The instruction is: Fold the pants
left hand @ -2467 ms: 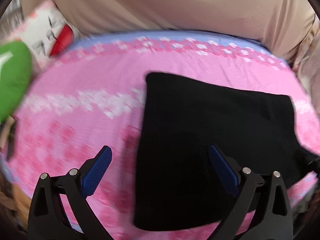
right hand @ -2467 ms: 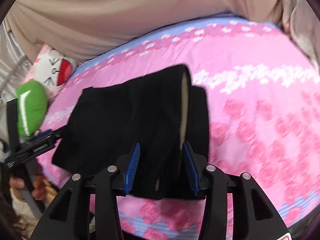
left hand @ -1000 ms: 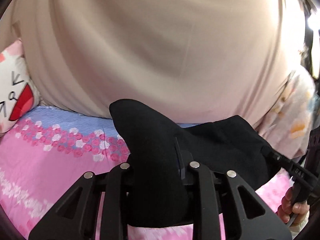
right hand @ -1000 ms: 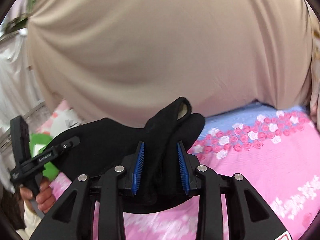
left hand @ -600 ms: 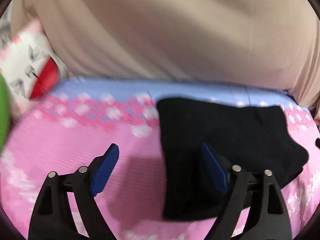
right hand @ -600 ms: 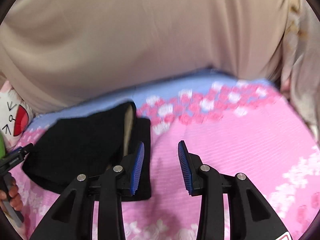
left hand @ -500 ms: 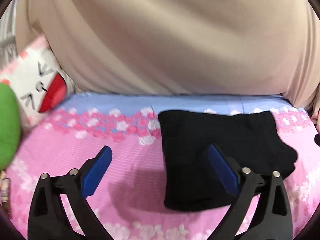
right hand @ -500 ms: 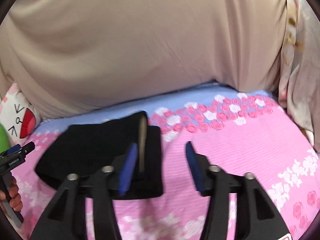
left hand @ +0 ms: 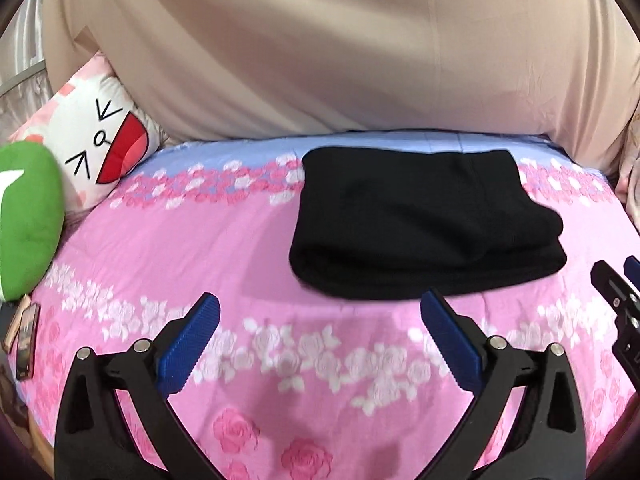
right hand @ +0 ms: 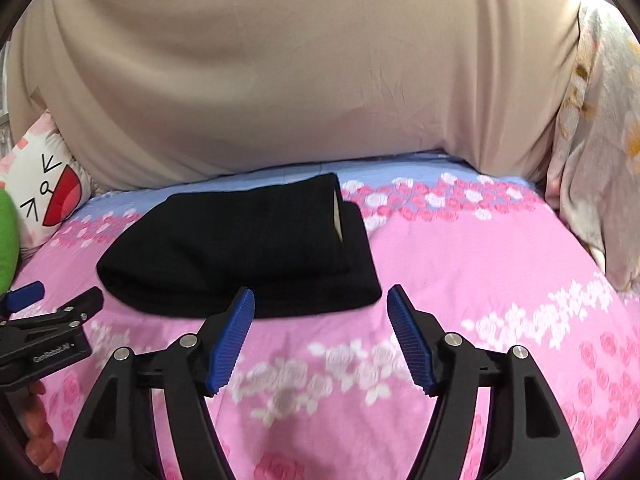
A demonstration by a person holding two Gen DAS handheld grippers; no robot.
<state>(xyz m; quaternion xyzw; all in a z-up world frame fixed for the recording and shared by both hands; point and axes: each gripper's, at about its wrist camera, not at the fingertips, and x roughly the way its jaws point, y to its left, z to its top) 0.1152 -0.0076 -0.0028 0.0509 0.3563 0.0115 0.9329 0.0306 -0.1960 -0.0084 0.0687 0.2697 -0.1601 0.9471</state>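
Blue ribbed pads of the left gripper spread wide apart and still widening a touch, nothing between them, only pink sheet below. Blue pads of the right gripper likewise parted and still opening, empty, the near edge of the cloth just beyond the inner fingertip and not pinched. Neither set touching the garment. Just past both pairs of tips, folded black pants lying flat as a compact bundle on the pink rose-print bedsheet, toward the far edge where the print gives way to a pale blue band. Seen from the right wrist view, the same bundle showing stacked layers at its right end, with a sliver of pale lining visible in the opening there. Rounded fold along the near side, layers slightly offset on the side nearer the right gripper. At the right edge of the left wrist view, the other gripper's black frame and a blue tip; at the left edge of the right wrist view, the left tool's black body with fingers of a hand beneath it. Behind the bed, a beige curtain filling the background. Off to the left, a white cartoon-face cushion and a green plush; to the right, a floral fabric hanging.
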